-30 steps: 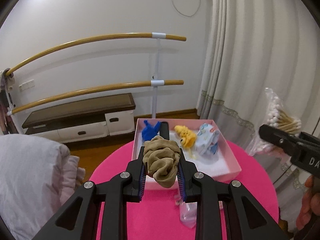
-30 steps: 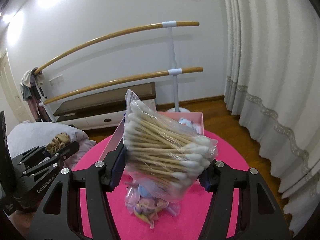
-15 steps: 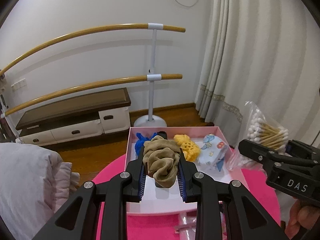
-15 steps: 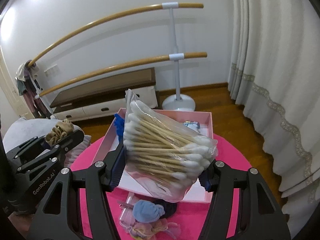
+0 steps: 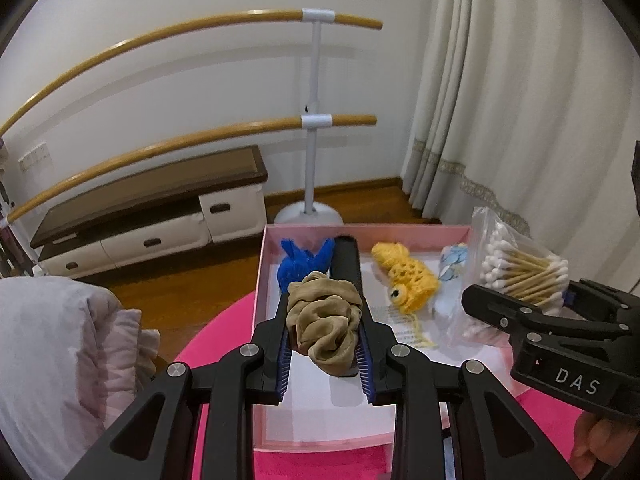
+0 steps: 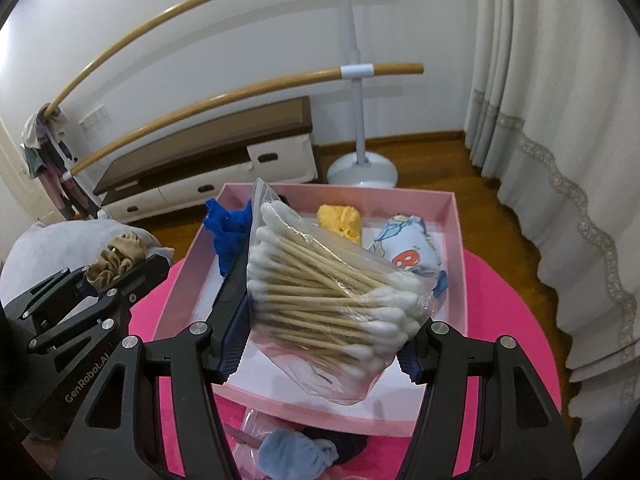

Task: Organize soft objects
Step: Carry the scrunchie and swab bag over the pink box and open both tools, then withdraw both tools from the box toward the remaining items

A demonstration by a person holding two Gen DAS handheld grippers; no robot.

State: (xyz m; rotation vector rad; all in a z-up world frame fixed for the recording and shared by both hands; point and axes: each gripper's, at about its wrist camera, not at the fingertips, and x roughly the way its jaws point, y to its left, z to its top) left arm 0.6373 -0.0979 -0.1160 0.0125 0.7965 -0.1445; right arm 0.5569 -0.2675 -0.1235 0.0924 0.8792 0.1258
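Evidently scrunchie (image 5: 324, 322) between left claw (image 5: 325, 344) pads.

Both wrist views look steeply down, close over the shared pink box (image 5: 260, 320).

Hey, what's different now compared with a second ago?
Both tongs moved forward and down, over the pink box. The left tongs now hold the tan scrunchie above its floor; the right tongs bring the bag of cotton swabs over it too. Both grips are unchanged, and the box's contents haven't moved.
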